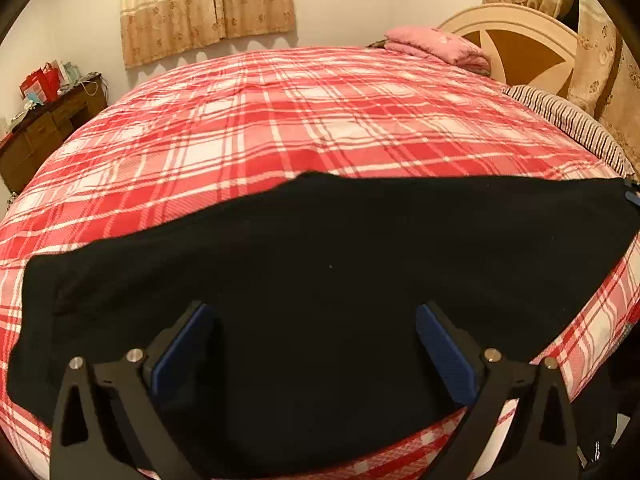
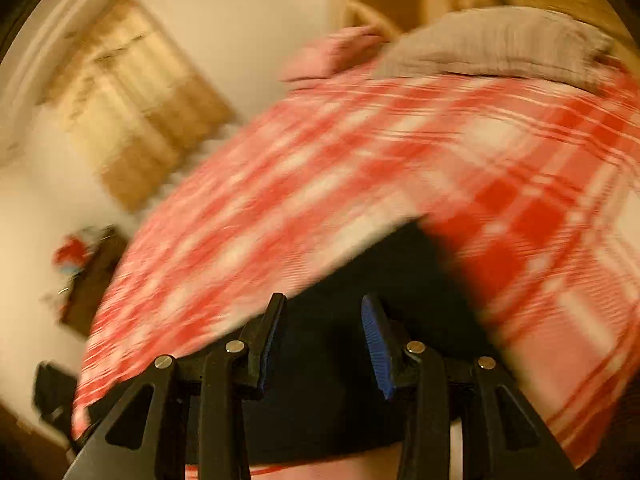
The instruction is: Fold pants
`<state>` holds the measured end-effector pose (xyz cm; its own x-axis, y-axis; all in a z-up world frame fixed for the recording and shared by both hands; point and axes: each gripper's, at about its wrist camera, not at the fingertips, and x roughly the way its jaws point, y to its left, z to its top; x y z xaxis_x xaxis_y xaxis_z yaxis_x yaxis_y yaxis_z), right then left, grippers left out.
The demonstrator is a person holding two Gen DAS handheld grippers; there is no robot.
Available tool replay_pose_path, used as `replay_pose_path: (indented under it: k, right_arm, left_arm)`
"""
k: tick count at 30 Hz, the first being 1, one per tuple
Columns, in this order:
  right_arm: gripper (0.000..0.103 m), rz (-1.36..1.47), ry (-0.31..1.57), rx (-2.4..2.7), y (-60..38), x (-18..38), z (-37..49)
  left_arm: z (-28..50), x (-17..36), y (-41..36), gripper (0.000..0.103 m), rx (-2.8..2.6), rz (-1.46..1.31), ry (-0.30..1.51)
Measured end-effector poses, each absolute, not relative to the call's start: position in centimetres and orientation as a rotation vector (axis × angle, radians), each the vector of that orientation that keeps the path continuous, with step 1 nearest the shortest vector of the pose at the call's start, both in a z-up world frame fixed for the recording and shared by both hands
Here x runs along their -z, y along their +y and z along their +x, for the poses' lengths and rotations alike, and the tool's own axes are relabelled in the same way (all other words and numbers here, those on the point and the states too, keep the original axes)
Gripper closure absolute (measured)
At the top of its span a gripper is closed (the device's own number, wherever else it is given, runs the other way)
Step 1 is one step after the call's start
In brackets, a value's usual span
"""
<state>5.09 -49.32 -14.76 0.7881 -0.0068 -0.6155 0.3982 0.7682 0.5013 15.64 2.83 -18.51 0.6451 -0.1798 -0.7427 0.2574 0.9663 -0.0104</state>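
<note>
Black pants [image 1: 320, 280] lying limp, soft across lower frame; left gripper [image 1: 316, 320] and right gripper [image 2: 320, 312] both hovering with jaws apart, empty; pinching far hem edge looks best.

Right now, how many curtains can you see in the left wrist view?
2: one short curtain on the far wall, one long curtain at right beside the headboard. Others may be hidden.

black pants [image 1: 320, 272], spread flat on bed

The left black two-finger gripper with blue pads [image 1: 316, 312] stands wide open, angled downward; the right one [image 2: 322, 304] stands partly open, tilted.
</note>
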Motion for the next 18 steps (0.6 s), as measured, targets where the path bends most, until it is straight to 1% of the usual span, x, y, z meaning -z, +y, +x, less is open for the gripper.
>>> replay_pose_path:
  k: [3, 6, 10, 14, 18]
  right_arm:
    - [0.062, 0.721, 0.567, 0.207, -50.9, 14.5, 3.5]
    - [0.062, 0.738, 0.448, 0.241, -50.5, 12.9, 1.6]
    - [0.062, 0.782, 0.454, 0.357, -50.9, 12.7, -0.8]
    - [0.062, 0.83, 0.498, 0.356, -52.0, 14.2, -2.0]
    - [0.062, 0.789, 0.531, 0.342, -52.0, 15.0, -1.7]
  left_arm:
    - [15.3, 18.6, 2.5, 0.0, 0.25, 0.116, 0.82]
    - [15.2, 18.6, 2.4, 0.0, 0.242, 0.117, 0.813]
    - [14.9, 18.4, 2.7, 0.0, 0.236, 0.112, 0.796]
    - [14.8, 18.5, 2.8, 0.0, 0.227, 0.123, 0.789]
    - [15.0, 19.0, 3.1, 0.0, 0.217, 0.113, 0.803]
